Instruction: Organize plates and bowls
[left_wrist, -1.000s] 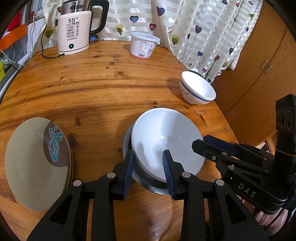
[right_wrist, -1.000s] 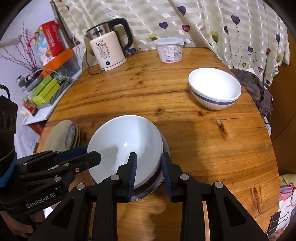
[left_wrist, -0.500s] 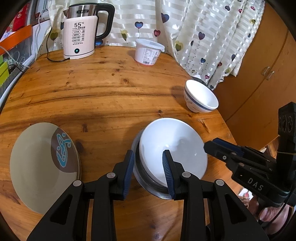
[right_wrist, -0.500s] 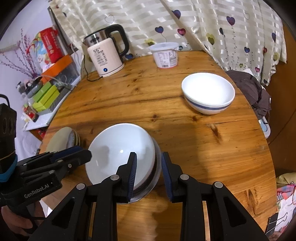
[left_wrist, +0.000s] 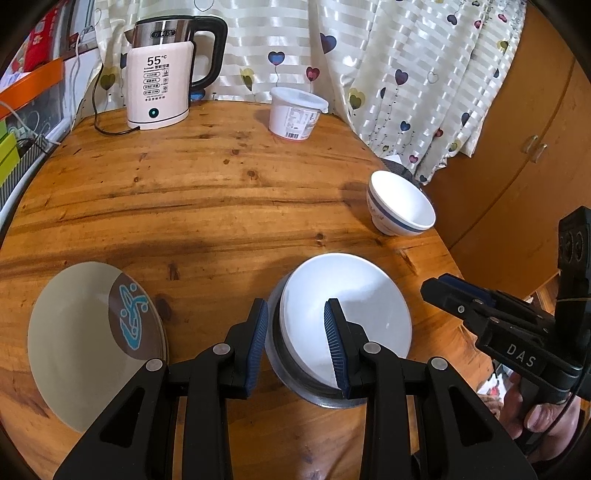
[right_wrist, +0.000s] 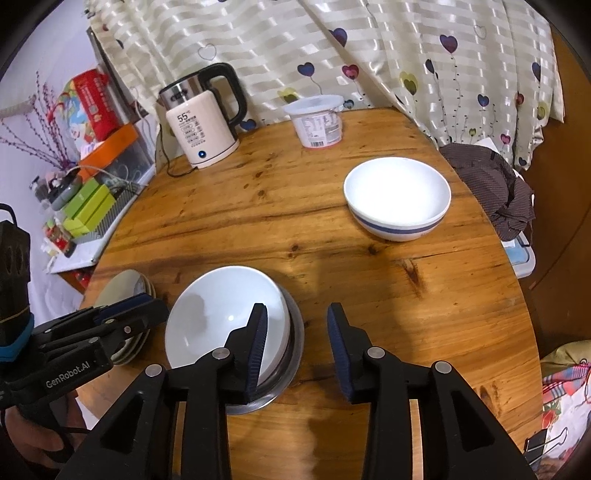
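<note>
A white bowl (left_wrist: 347, 314) sits nested in a metal bowl (left_wrist: 295, 380) on the round wooden table (left_wrist: 203, 192). It also shows in the right wrist view (right_wrist: 221, 314). My left gripper (left_wrist: 295, 339) is open and empty, above the stack's near rim. My right gripper (right_wrist: 295, 343) is open and empty, just right of the stack. A blue-banded white bowl (right_wrist: 397, 197) stands apart at the right, also in the left wrist view (left_wrist: 400, 208). A stack of beige plates (left_wrist: 92, 339) with a brown and teal motif lies at the left.
A white kettle (left_wrist: 162, 74) and its cord stand at the back. A white lidded tub (left_wrist: 295, 114) stands next to it. A heart-print curtain (right_wrist: 332, 48) hangs behind. Boxes (right_wrist: 88, 206) sit on a shelf left of the table. Clothes (right_wrist: 495, 192) lie past the right edge.
Both grippers have pulled back and up from the stacked bowls. The right gripper has shifted right and its jaws have opened wider. The bowls have not moved.
</note>
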